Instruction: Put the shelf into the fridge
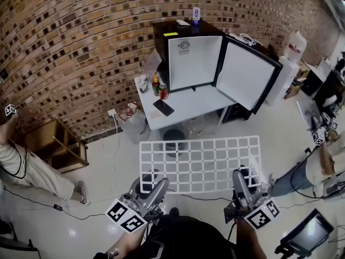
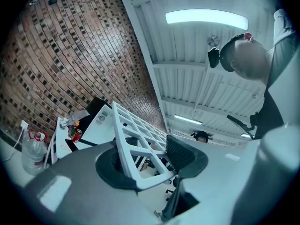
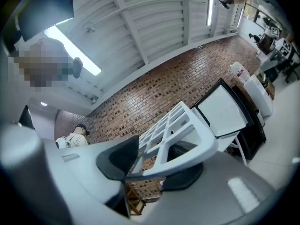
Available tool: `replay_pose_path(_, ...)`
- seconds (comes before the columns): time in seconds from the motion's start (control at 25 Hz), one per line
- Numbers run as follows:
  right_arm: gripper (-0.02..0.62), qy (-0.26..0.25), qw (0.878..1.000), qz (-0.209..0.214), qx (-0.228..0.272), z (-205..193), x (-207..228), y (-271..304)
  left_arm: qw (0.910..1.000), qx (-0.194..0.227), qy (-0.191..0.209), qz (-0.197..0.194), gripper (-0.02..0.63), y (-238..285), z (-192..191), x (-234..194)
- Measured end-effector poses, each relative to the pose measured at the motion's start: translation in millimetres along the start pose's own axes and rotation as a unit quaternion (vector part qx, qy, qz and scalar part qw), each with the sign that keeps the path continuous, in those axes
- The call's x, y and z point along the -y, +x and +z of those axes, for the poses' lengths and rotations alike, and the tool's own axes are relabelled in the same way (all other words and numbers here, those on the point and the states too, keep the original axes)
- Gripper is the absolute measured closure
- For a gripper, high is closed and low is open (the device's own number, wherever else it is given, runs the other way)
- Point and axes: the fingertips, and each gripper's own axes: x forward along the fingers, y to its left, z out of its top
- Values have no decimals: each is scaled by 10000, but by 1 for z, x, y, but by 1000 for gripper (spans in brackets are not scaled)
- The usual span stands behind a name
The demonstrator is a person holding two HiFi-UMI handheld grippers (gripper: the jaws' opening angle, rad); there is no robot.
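A white grid shelf (image 1: 199, 163) hangs level in front of me, held by its near edge at both corners. My left gripper (image 1: 154, 189) is shut on the shelf's near left corner, and my right gripper (image 1: 240, 179) is shut on its near right corner. In the left gripper view the shelf (image 2: 136, 139) runs out from between the dark pads of the left gripper (image 2: 150, 168). In the right gripper view the shelf's rim (image 3: 180, 135) lies clamped in the right gripper (image 3: 154, 165). The black fridge (image 1: 191, 58) stands on a white table (image 1: 183, 112) ahead, its door (image 1: 245, 74) swung open to the right.
Bottles, a can (image 1: 163, 91) and a dark phone (image 1: 163, 107) sit on the table's left part. A water jug (image 1: 135, 125) and a wooden rack (image 1: 54, 144) stand at the left. People sit at both sides (image 1: 32, 171) (image 1: 307, 171). Cables cross the floor. A monitor (image 1: 304, 236) is at the lower right.
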Motion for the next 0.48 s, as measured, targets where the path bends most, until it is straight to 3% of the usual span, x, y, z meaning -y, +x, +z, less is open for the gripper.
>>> replay_pose_path(0.48,439,-179,9998,-80,-102,-15,15,77,9999,65,-156,-22,419,27,16,-75)
